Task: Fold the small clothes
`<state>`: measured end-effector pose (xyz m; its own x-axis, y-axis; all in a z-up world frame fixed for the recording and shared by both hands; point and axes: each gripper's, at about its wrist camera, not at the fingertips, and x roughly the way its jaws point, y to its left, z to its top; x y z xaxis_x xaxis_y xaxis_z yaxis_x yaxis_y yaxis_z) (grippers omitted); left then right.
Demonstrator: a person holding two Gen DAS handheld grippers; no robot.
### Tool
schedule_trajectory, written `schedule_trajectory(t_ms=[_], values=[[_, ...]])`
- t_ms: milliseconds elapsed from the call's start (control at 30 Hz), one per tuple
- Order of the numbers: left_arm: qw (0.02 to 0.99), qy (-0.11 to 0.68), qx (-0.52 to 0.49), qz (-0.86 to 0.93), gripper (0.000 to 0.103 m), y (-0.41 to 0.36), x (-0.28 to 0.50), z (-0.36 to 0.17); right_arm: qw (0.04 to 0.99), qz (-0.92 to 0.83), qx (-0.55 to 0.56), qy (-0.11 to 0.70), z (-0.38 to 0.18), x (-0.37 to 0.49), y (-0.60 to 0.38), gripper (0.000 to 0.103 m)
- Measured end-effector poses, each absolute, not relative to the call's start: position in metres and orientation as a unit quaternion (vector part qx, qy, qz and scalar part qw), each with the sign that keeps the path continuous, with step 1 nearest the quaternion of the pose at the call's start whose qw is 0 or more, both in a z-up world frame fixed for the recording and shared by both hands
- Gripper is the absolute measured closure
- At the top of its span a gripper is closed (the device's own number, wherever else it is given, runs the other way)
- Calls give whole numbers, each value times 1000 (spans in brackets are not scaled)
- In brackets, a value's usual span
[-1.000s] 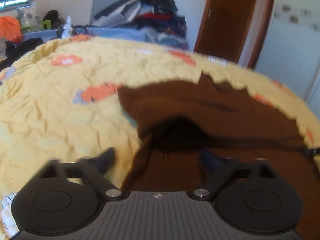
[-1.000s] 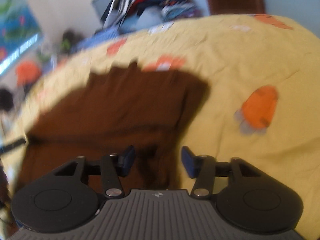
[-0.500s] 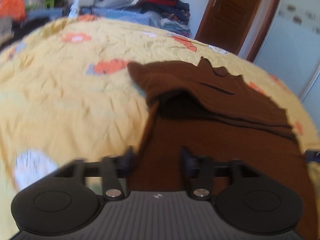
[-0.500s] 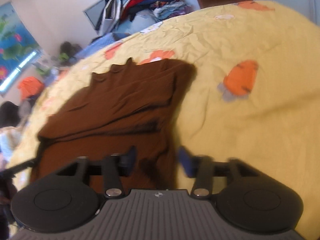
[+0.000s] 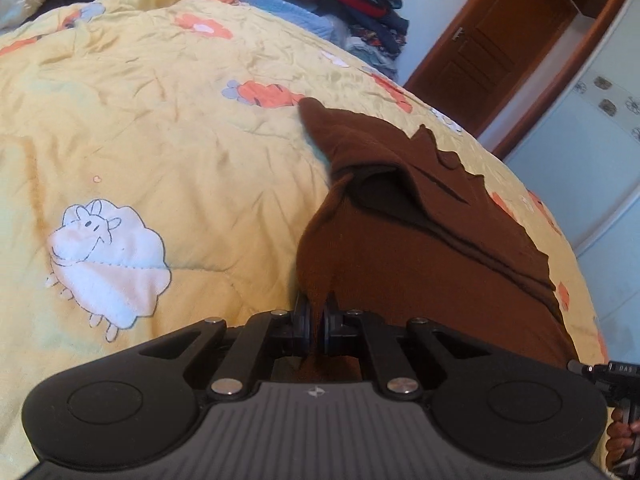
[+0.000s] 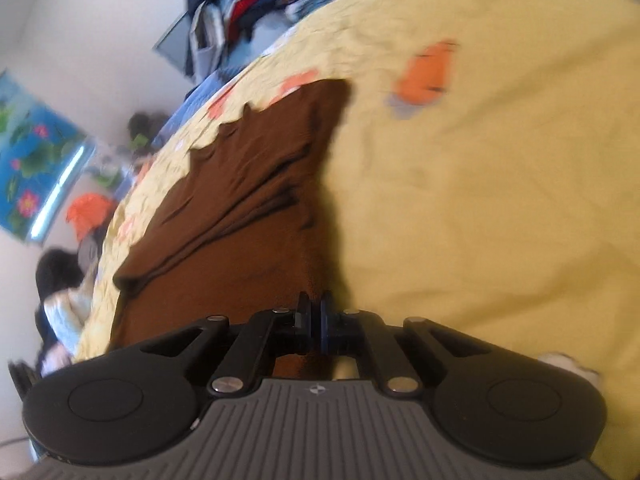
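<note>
Brown top (image 5: 420, 264) lies partly folded on the yellow quilt (image 5: 180, 152), scalloped hem at the far side. Left gripper (image 5: 316, 320) is clenched on its near left edge, cloth pinched btwn the pads. Right gripper (image 6: 315, 316) is clamped on the near right edge of the top (image 6: 248, 200). No brand or label readable on the top; small logo on each gripper body, illegible. Clothes pile (image 5: 352, 4) behind the bed, door (image 5: 492, 52) at right.
</note>
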<state>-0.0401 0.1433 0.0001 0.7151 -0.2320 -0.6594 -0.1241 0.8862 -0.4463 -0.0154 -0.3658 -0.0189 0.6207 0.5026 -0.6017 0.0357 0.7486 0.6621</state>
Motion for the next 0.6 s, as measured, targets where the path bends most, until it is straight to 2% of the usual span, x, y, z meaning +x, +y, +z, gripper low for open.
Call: schedule_trajectory(t_ms=[67, 100, 133, 167, 200, 233, 267, 300, 367, 433, 467, 500, 600], values=[[888, 382, -248, -53, 97, 143, -44, 3, 831, 148, 346, 410, -24, -19, -367, 93], [880, 388, -265, -70, 96, 143, -47, 5, 827, 150, 349, 414, -24, -20, -364, 83], [869, 395, -283, -91, 94, 144, -50, 7, 823, 154, 352, 418, -21, -23, -361, 78], [858, 401, -297, -117, 85, 144, -54, 7, 819, 162, 354, 421, -19, -27, -357, 62], [848, 411, -305, -136, 62, 144, -57, 6, 816, 176, 354, 422, -16, -32, -353, 46], [840, 421, -308, -147, 49, 142, -61, 3, 814, 187, 350, 424, -13, -38, -348, 41], [839, 420, -308, -154, 41, 141, -67, 0, 811, 196, 347, 428, -12, -44, -344, 40], [842, 414, -306, -157, 41, 141, -73, -1, 805, 206, 345, 436, -13, -49, -340, 40], [843, 409, -311, -159, 44, 141, -81, -3, 797, 223, 345, 442, -14, -59, -333, 42], [843, 417, -311, -139, 72, 143, -84, -4, 797, 227, 344, 442, -17, -67, -329, 58], [843, 429, -300, -126, 99, 143, -83, -7, 797, 223, 340, 447, -20, -68, -327, 84], [847, 428, -293, -120, 99, 145, -84, -8, 798, 211, 334, 455, -23, -68, -327, 93], [871, 417, -243, -89, 100, 151, -93, 1, 806, 198, 347, 437, -28, -73, -339, 94]])
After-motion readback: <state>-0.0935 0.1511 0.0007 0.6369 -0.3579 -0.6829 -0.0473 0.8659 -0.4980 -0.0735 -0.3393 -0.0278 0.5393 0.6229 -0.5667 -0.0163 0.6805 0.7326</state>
